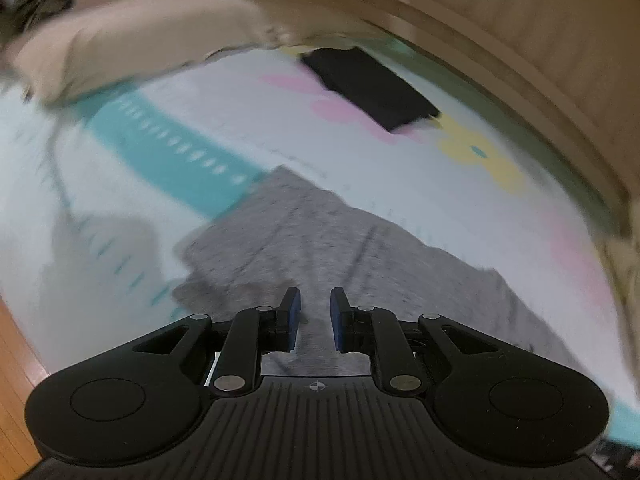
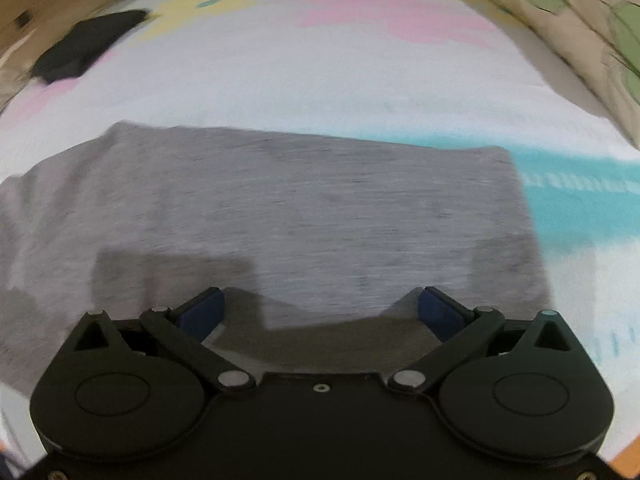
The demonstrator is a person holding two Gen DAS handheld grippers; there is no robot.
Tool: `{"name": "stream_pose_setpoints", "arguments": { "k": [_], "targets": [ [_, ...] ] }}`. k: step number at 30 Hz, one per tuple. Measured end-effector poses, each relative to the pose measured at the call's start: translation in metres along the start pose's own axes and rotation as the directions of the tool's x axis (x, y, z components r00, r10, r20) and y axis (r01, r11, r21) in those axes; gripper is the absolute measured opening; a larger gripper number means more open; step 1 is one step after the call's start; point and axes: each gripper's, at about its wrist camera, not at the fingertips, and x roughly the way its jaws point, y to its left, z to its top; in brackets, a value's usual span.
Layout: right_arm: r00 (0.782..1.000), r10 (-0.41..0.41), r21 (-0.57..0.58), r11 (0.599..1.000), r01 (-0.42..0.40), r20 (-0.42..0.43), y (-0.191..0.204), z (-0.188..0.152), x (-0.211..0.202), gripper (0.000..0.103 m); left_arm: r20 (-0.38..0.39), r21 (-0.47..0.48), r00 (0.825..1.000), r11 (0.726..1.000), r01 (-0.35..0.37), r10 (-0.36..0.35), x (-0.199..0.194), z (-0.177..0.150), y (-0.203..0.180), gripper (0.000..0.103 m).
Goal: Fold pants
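Grey pants (image 1: 304, 240) lie flat on a white patterned sheet (image 1: 224, 92). They also show in the right wrist view (image 2: 304, 208), spread wide as a folded slab. My left gripper (image 1: 315, 300) hovers over the near part of the pants; its blue pads stand a narrow gap apart with nothing between them. My right gripper (image 2: 322, 300) is wide open above the near edge of the pants and holds nothing. Both views are blurred by motion.
A folded black garment (image 1: 372, 88) lies on the sheet further off, and also shows in the right wrist view (image 2: 84, 48). A beige pillow or cover (image 1: 132, 40) lies at the far left. A wooden bed frame (image 1: 500, 48) borders the sheet. Patterned bedding (image 2: 568, 20) lies at the right.
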Motion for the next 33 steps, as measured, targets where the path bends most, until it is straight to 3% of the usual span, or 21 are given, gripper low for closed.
{"name": "stream_pose_setpoints", "arguments": {
  "k": [3, 5, 11, 13, 14, 17, 22, 26, 29, 30, 32, 33],
  "targets": [
    [1.000, 0.021, -0.027, 0.999, -0.021, -0.003, 0.021, -0.001, 0.002, 0.103, -0.018, -0.081, 0.999, 0.996, 0.033, -0.035, 0.004, 0.001, 0.019, 0.020],
    [1.000, 0.002, -0.029, 1.000, -0.002, 0.014, 0.032, -0.003, 0.002, 0.103, -0.012, -0.098, 0.999, 0.994, 0.043, -0.044, 0.002, -0.003, 0.027, 0.030],
    [0.999, -0.043, 0.028, 0.999, 0.043, 0.002, 0.044, 0.006, 0.008, 0.103, 0.072, -0.211, 0.992, 0.971, 0.116, -0.103, -0.006, -0.005, 0.055, 0.033],
    [0.999, -0.038, 0.052, 0.998, 0.037, 0.001, 0.039, 0.006, 0.011, 0.103, 0.066, -0.243, 0.992, 0.963, 0.118, -0.105, -0.003, -0.007, 0.062, 0.049],
    [0.999, -0.038, 0.053, 0.998, 0.037, 0.006, 0.039, 0.005, 0.011, 0.103, 0.055, -0.259, 0.992, 0.958, 0.123, -0.113, 0.000, -0.008, 0.065, 0.051],
    [0.999, -0.042, 0.034, 0.999, 0.041, 0.030, 0.040, 0.000, 0.011, 0.103, 0.015, -0.291, 0.992, 0.948, 0.127, -0.128, 0.008, -0.014, 0.068, 0.051],
    [0.998, -0.043, 0.027, 0.999, 0.042, 0.034, 0.042, 0.001, 0.012, 0.103, 0.016, -0.245, 0.995, 0.965, 0.097, -0.096, 0.006, -0.020, 0.061, 0.052],
    [0.999, -0.043, 0.027, 0.999, 0.042, 0.030, 0.041, 0.001, 0.011, 0.103, -0.013, -0.299, 0.991, 0.946, 0.124, -0.134, 0.008, -0.030, 0.064, 0.053],
    [0.999, -0.043, 0.022, 0.999, 0.042, 0.034, 0.042, 0.001, 0.012, 0.103, -0.017, -0.297, 0.991, 0.947, 0.123, -0.135, 0.017, -0.032, 0.061, 0.054],
    [0.999, -0.041, 0.019, 0.999, 0.041, 0.036, 0.042, 0.001, 0.012, 0.103, -0.011, -0.303, 0.990, 0.944, 0.129, -0.139, 0.020, -0.032, 0.060, 0.058],
    [0.998, -0.038, 0.018, 0.999, 0.038, 0.042, 0.037, -0.001, 0.007, 0.103, 0.010, -0.318, 0.987, 0.935, 0.157, -0.162, 0.027, -0.031, 0.056, 0.079],
    [0.998, -0.037, 0.018, 0.999, 0.037, 0.044, 0.037, -0.002, 0.006, 0.103, 0.023, -0.321, 0.985, 0.932, 0.168, -0.170, 0.030, -0.029, 0.054, 0.080]
  ]
}}
